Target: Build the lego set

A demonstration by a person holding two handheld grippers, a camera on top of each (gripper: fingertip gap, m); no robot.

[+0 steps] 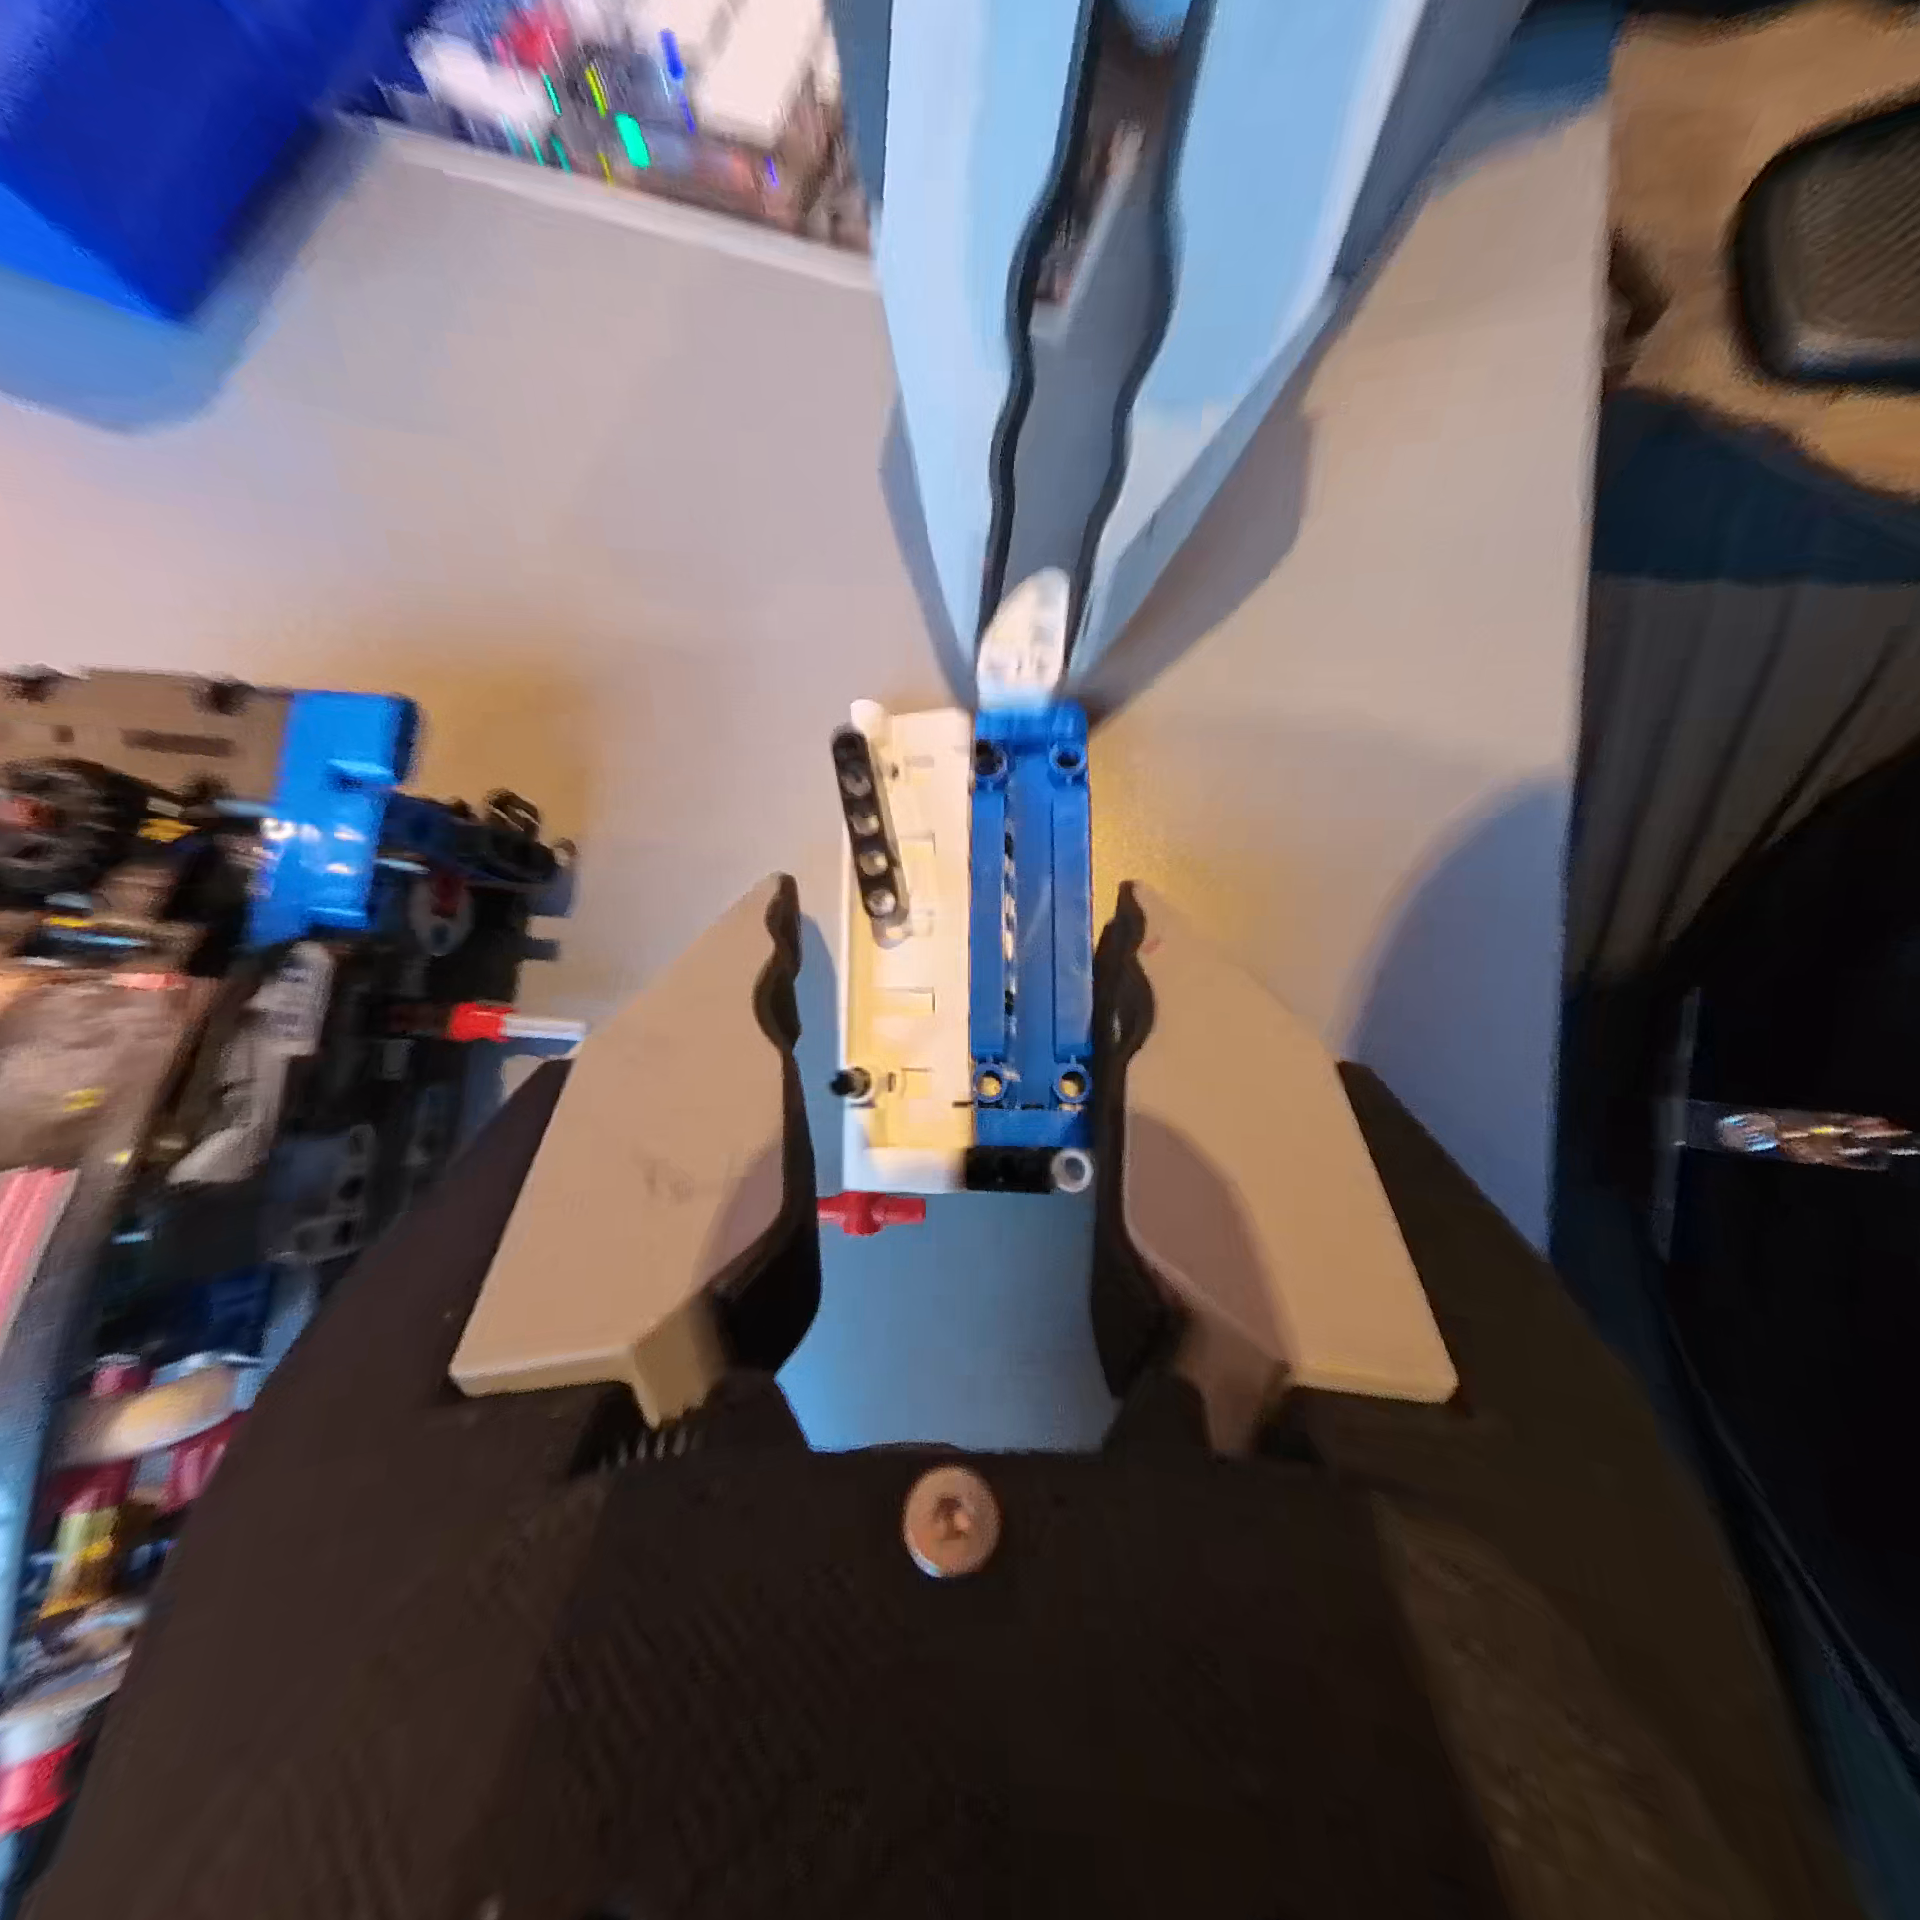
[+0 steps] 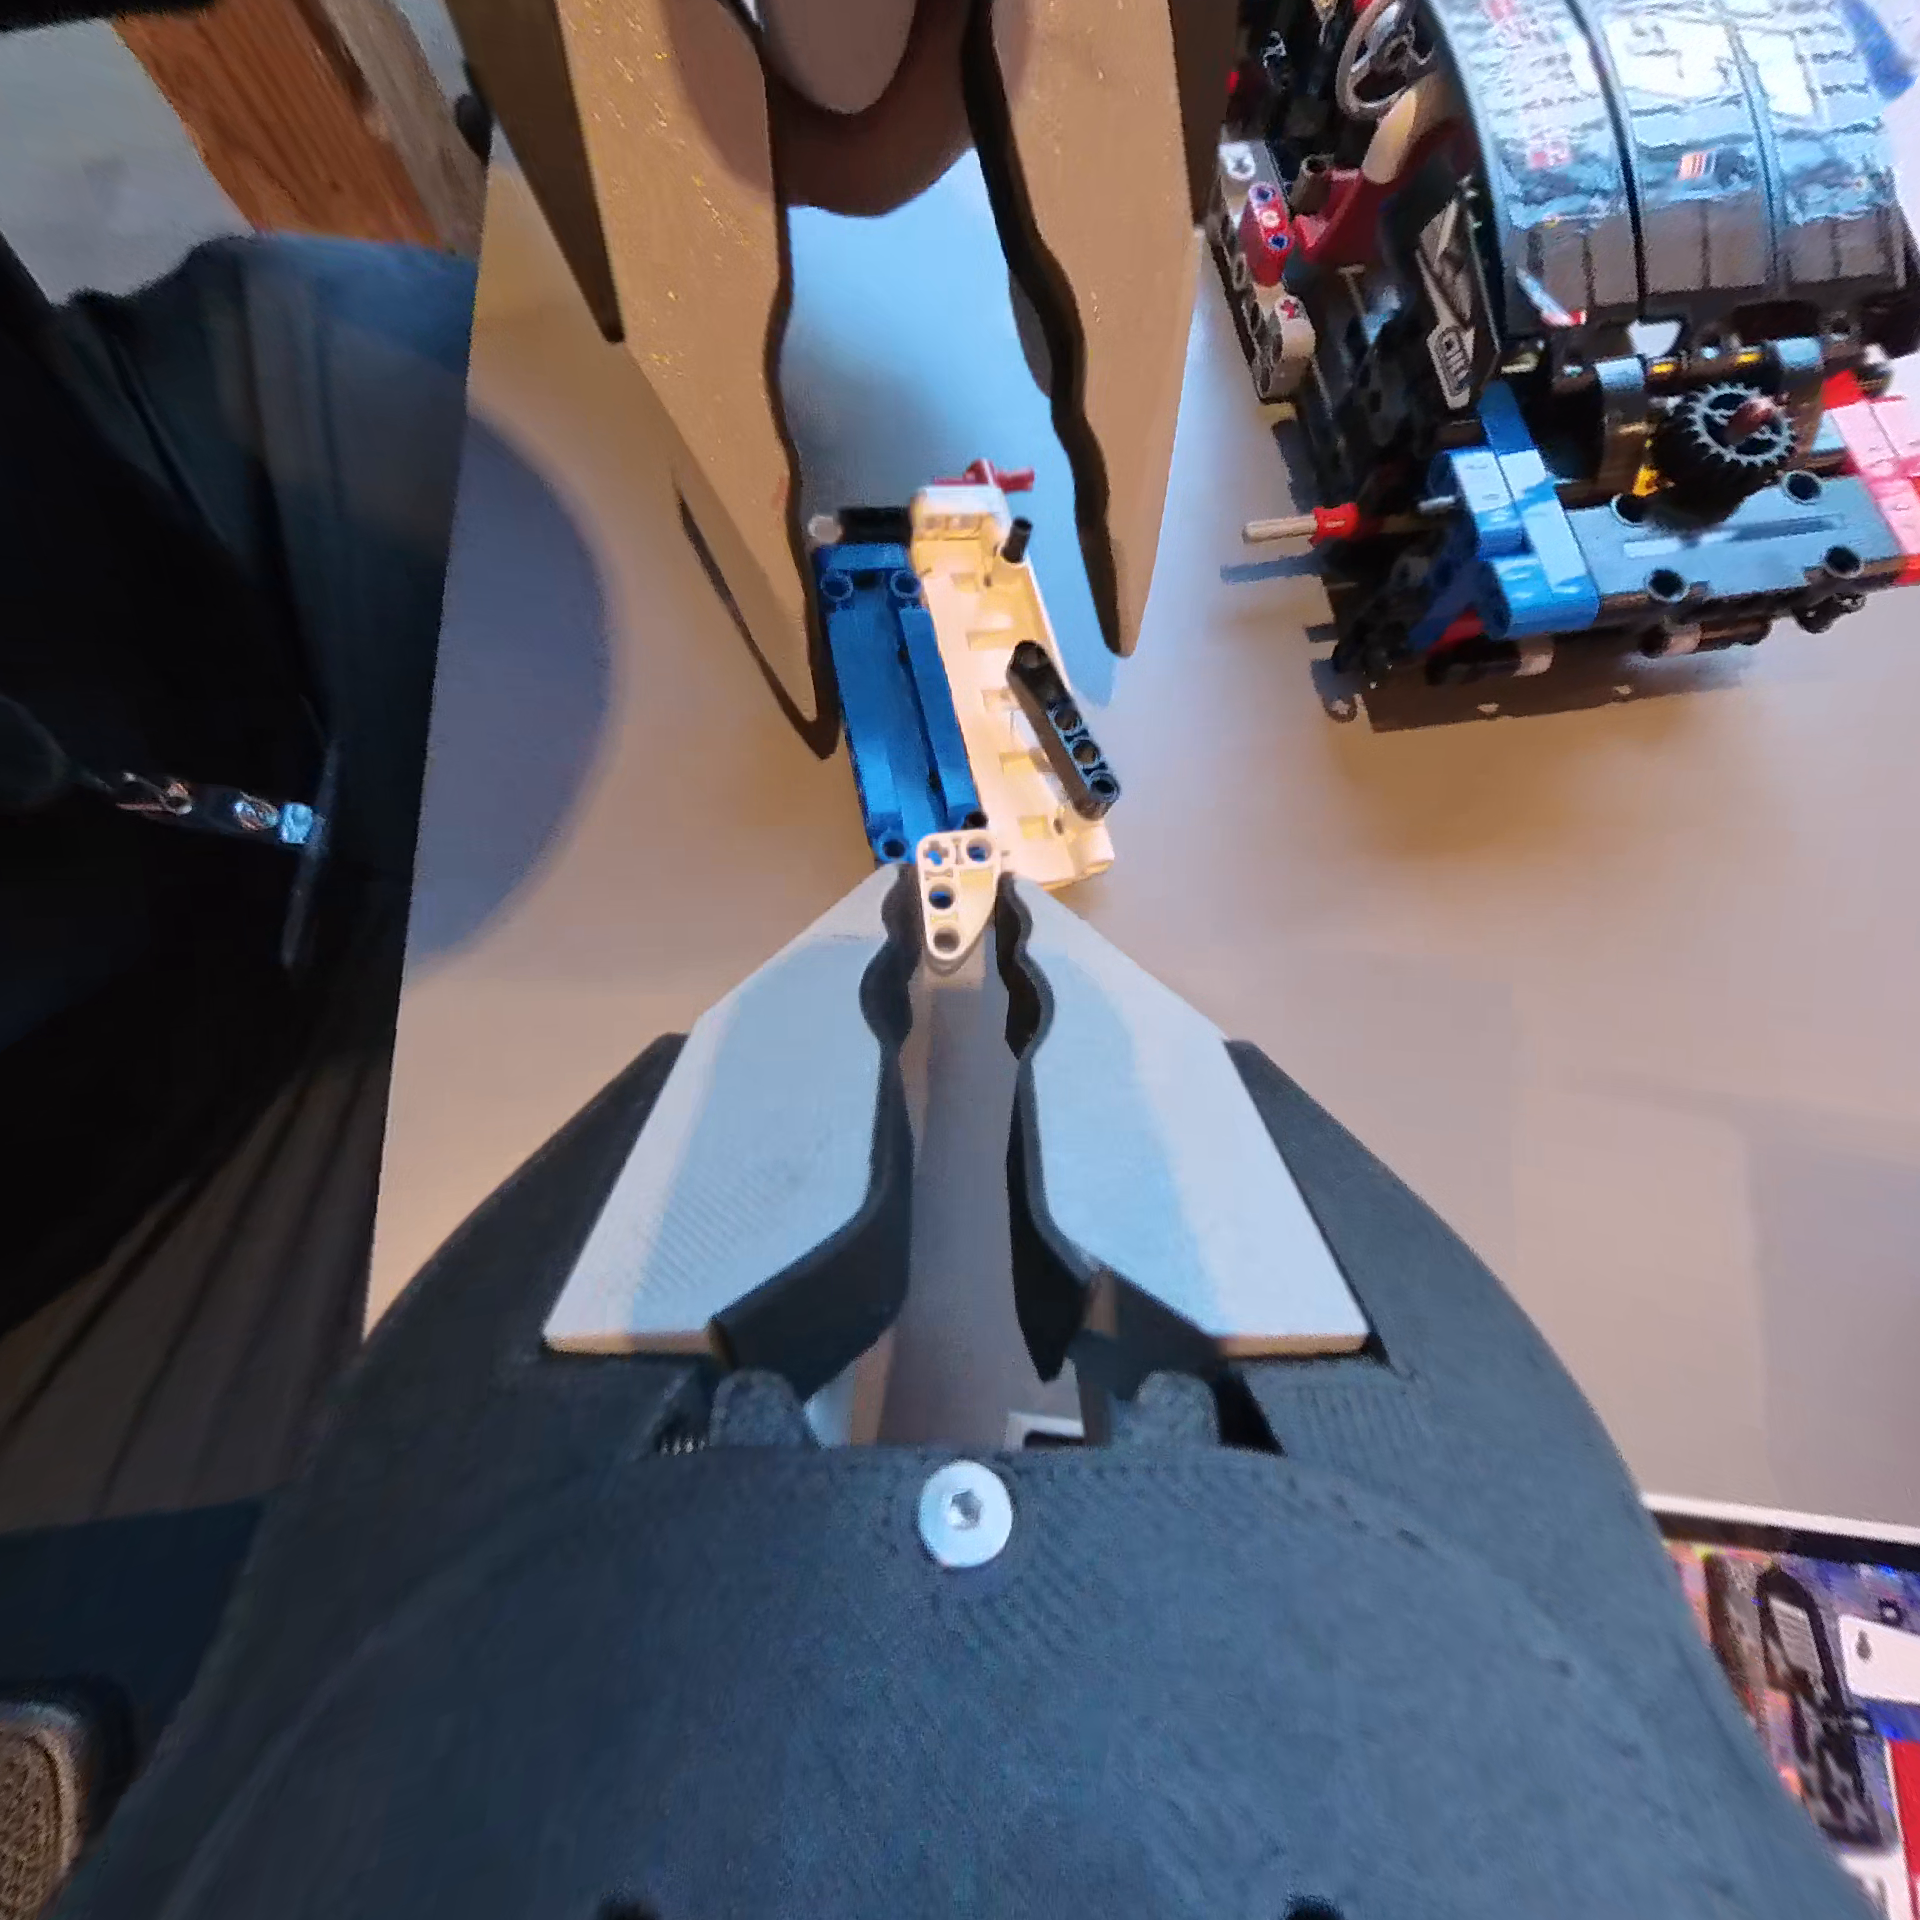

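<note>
Right gripper (image 2: 951,914): jaws closed on a small white triangular liftarm (image 2: 953,896), smooth plastic with pin holes, its wide end touching the near end of the blue-and-white sub-assembly (image 2: 961,691).

Left gripper (image 1: 945,935): jaws apart, straddling that sub-assembly; one finger touches the blue side, the other stands clear (no firm clamp, as far as I can tell).

Sub-assembly lies flat on the matte beige tabletop (image 2: 1455,987); it carries a black holed beam (image 2: 1070,732).

Farther off: the main vehicle model (image 2: 1579,416), largely built, dark and studded.

Judgement: mid-build; the liftarm is not yet seated and the sub-assembly not joined.
</note>
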